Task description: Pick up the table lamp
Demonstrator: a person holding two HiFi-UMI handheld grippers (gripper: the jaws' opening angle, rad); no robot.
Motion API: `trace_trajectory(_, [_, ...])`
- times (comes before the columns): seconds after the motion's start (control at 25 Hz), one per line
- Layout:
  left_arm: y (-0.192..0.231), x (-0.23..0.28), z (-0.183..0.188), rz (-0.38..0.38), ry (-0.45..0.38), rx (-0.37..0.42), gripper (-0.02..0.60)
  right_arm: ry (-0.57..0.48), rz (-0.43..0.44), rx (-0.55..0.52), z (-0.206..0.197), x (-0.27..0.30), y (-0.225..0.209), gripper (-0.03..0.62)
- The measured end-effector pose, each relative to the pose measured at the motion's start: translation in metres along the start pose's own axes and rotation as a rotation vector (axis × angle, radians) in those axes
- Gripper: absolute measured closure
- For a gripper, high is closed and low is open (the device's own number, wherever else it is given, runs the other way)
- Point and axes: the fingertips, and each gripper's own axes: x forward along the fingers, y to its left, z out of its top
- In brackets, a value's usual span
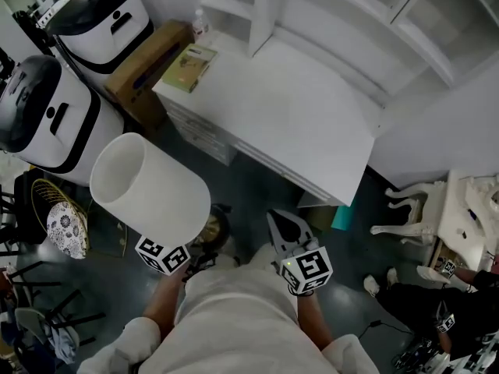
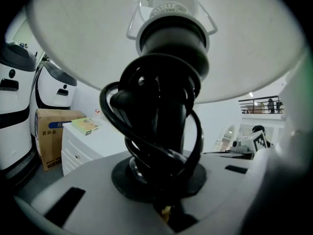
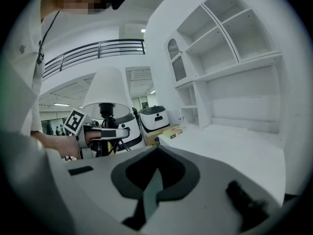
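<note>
The left tongs are clamping the black stem of the table lamp, holding it upright, shade on top, clear of the floor. The right tongs are pressing together, empty, just to its right, both facing the white worktop ahead.

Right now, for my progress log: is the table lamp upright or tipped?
Upright: the table lamp shows shade above stem, clamped in the left gripper.
</note>
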Motion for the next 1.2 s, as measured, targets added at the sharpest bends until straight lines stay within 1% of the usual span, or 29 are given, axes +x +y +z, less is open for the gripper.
trace_trajectory(0.28, [-0.032, -0.001, -0.002, 0.004, -0.018, -0.004, 0.535, -0.024, -0.001, -0.071, 0.014, -0.032, -0.006, 0.583])
trace_trajectory(0.48, [-0.053, 0.006, -0.001, -0.005, -0.037, -0.008, 0.535, -0.038, -0.014, -0.068, 0.010, -0.055, -0.018, 0.583])
trace_trajectory(0.6, [-0.062, 0.007, -0.001, -0.003, -0.043, 0.007, 0.535, -0.039, -0.014, -0.069, 0.007, -0.066, -0.019, 0.583])
trace_trajectory(0.84, [-0.075, 0.006, -0.002, 0.015, -0.057, 0.022, 0.535, -0.043, 0.005, -0.075, 0.002, -0.083, -0.018, 0.583])
trace_trajectory(1.2, [-0.092, 0.008, -0.011, 0.021, -0.065, 0.016, 0.537, -0.034, 0.022, -0.065, -0.012, -0.098, -0.020, 0.583])
